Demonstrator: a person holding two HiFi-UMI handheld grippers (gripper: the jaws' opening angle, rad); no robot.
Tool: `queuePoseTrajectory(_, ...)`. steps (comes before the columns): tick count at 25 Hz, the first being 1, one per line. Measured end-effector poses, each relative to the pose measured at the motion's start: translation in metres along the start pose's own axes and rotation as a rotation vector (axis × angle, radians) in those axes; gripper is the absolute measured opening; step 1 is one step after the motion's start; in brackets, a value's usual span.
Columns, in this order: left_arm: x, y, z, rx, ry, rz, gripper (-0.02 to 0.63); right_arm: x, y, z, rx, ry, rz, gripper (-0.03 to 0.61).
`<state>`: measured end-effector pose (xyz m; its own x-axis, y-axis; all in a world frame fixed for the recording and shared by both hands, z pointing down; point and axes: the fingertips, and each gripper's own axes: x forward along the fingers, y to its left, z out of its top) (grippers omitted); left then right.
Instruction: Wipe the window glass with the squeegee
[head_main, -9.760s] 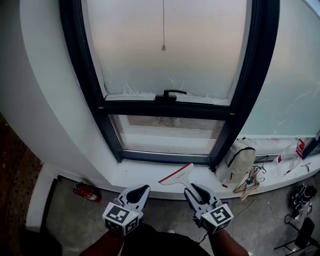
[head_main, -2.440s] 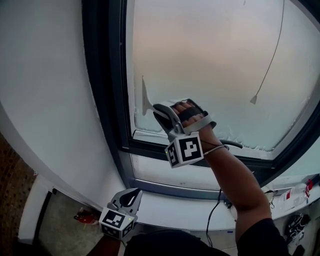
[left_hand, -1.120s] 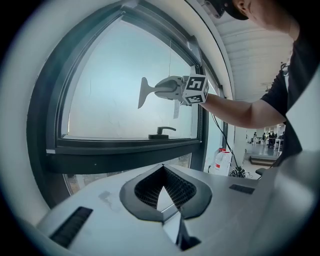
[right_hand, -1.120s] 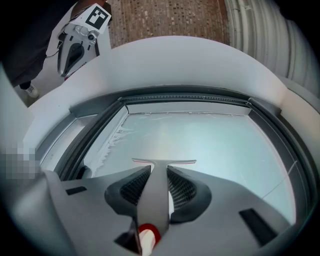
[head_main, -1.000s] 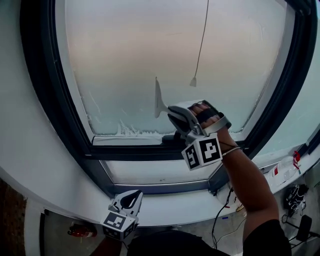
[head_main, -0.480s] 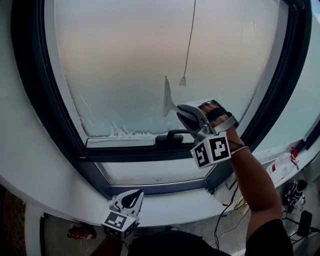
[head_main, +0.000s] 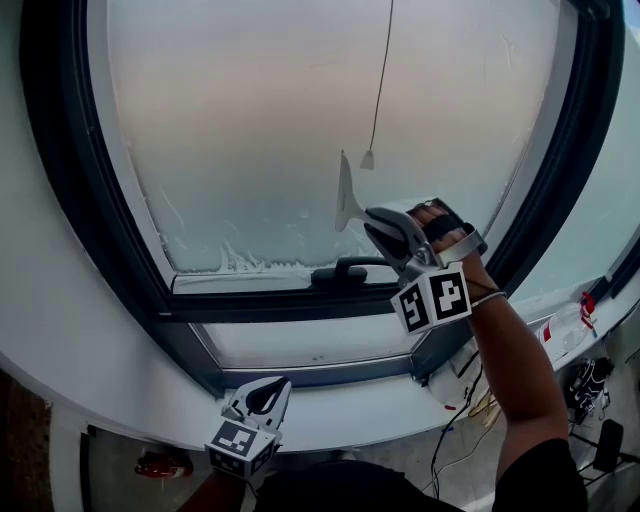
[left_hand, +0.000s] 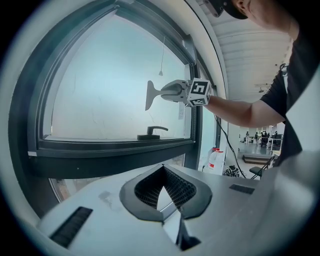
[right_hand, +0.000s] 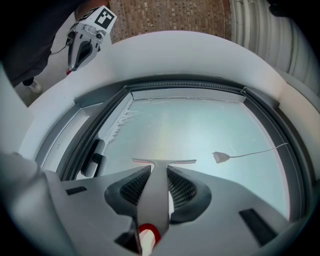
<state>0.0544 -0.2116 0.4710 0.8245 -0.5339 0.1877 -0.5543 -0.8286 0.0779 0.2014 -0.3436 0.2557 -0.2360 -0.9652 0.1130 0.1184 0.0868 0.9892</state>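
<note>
1. A thin cord (head_main: 375, 90) hangs down the window glass (head_main: 240, 120), just beside the squeegee (head_main: 345, 192). A dark handle (head_main: 338, 272) sits on the frame below.
2. The right gripper (head_main: 374, 222) is squeezed tight on the squeegee's grip. The blade stands upright at the cloudy glass.
3. The left gripper (head_main: 264, 396) is low by the white sill (head_main: 360, 410). It is closed with nothing in it.
4. There is one squeegee, one cord, one handle and two grippers.
</note>
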Motion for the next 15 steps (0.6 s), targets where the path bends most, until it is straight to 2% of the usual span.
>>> queuePoseTrajectory(8,-0.008,0.008,-0.001,0.0,-0.001,0.005,0.002,-0.003,-0.003,0.011,-0.008,-0.005,-0.002,0.091)
queuePoseTrajectory(15,-0.029,0.028,0.001,0.007,-0.003,0.05,0.0,-0.004,-0.014,0.071,-0.022,-0.094,-0.006,0.091)
